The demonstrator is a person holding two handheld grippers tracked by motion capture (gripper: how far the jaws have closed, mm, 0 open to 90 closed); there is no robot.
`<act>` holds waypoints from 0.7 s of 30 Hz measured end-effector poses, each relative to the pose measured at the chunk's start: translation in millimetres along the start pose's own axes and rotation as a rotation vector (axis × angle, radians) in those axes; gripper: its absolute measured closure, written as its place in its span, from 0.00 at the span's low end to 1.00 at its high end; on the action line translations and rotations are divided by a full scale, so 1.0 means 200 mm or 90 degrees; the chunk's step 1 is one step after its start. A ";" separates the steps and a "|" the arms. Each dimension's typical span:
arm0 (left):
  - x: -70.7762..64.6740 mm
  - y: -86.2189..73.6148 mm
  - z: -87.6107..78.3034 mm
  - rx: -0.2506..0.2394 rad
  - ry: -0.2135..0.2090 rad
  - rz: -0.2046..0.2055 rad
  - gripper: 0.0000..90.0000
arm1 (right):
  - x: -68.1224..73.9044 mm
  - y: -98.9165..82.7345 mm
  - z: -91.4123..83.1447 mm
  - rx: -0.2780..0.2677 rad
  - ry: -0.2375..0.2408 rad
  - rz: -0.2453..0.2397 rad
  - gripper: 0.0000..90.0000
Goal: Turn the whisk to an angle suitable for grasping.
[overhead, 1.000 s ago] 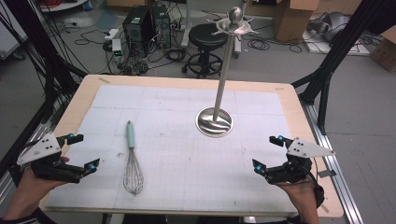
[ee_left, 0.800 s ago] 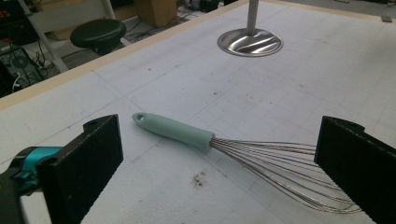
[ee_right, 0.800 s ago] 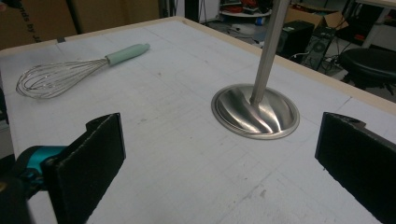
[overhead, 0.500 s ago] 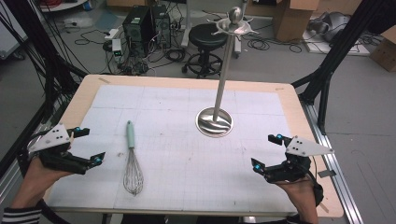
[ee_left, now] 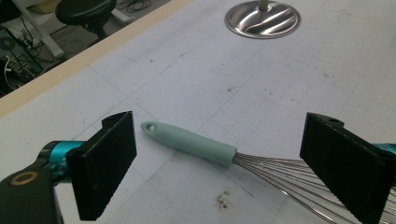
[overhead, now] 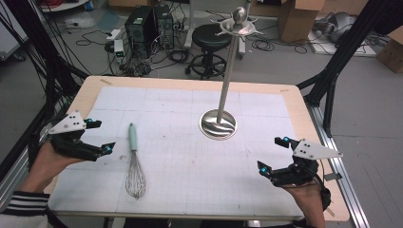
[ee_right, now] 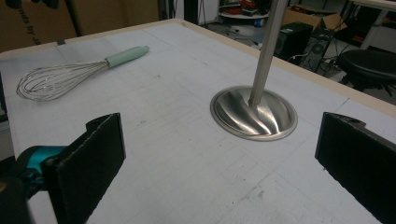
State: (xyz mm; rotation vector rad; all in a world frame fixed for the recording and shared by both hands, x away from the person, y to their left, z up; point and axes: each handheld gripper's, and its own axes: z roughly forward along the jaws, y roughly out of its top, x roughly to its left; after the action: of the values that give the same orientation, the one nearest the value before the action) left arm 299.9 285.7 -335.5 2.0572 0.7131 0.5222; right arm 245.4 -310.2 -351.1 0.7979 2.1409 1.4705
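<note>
Bare mat (overhead: 190, 161) lies between the left gripper (overhead: 97, 137) and the whisk (overhead: 134, 164), nothing blocking. The tall stand (overhead: 219, 124) rises mid-table, far right of the whisk, well apart.

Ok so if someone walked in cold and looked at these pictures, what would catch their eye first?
Probably the tall steel stand, its round base on the white mat right of centre and hooked arms at the top. Next, the whisk with the mint-green handle, lying flat on the mat's left side. The left hand-held gripper sits just left of that handle, jaws open and just closing a little with nothing between them, while the right hand-held gripper waits open near the front right corner.
</note>
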 end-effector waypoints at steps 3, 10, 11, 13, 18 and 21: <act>0.02 0.03 0.02 0.012 -0.005 -0.009 0.17 | 0.00 0.00 0.00 -0.001 0.000 0.000 0.01; 0.07 0.07 0.07 0.035 -0.016 -0.013 0.29 | 0.00 0.00 0.00 -0.001 -0.002 -0.001 0.01; 0.09 0.08 0.09 0.046 -0.020 -0.014 0.31 | 0.00 0.00 0.00 -0.001 -0.002 -0.001 0.01; 0.10 0.09 0.11 0.056 -0.030 -0.012 0.33 | 0.00 0.00 -0.01 -0.002 -0.002 -0.001 0.01; 0.13 0.12 0.15 0.085 -0.032 -0.001 0.39 | 0.00 0.00 -0.01 -0.003 -0.004 0.001 0.01; 0.15 0.13 0.17 0.092 -0.033 -0.002 0.39 | 0.00 0.00 -0.02 -0.003 -0.004 0.002 0.01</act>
State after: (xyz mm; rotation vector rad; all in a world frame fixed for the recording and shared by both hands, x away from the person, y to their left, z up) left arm 349.1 272.9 -328.0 2.1947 0.7421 0.4249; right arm 243.9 -313.2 -350.0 0.8034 2.1317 1.4722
